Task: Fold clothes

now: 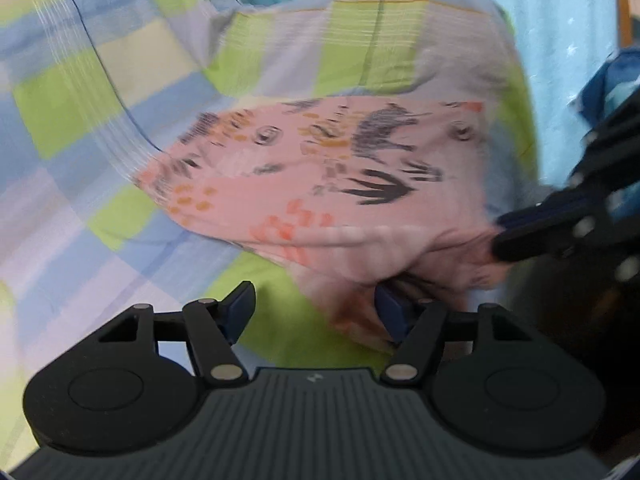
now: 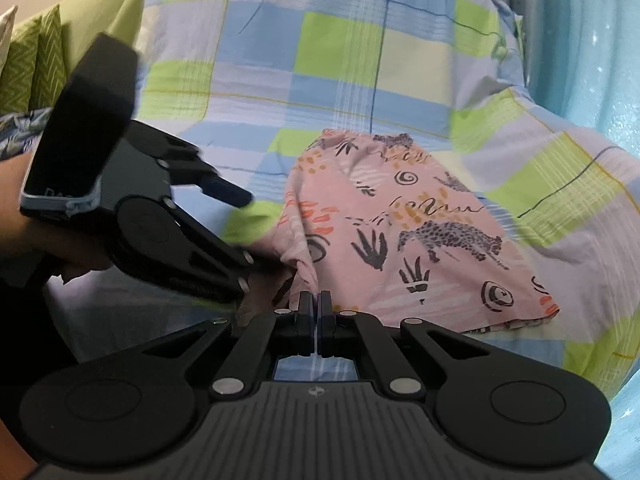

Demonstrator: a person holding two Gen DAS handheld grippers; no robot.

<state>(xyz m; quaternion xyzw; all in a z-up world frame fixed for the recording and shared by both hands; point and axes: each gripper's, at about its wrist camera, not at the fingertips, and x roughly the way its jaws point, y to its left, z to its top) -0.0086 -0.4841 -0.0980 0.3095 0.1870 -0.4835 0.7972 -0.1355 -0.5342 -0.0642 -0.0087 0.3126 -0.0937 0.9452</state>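
Clothes here means one pink printed garment (image 2: pixel 400 232), which lies partly folded on a checked bedsheet (image 2: pixel 340 60). The right gripper (image 2: pixel 315 300) is closed and pinches the near edge of the cloth between its fingers. The left gripper (image 1: pixel 316 312) is spread wide, and a fold of the pink cloth lies against its right finger (image 1: pixel 390 312), not clamped. I judge that the fold is in the middle. The next move needs the left gripper to close on the cloth beside the right one, then both lift and carry the edge over evenly.

A pink garment (image 2: pixel 404 236) printed with leopards and dark leaf shapes lies partly folded on the checked bedsheet (image 2: pixel 304 64), one corner bunched.
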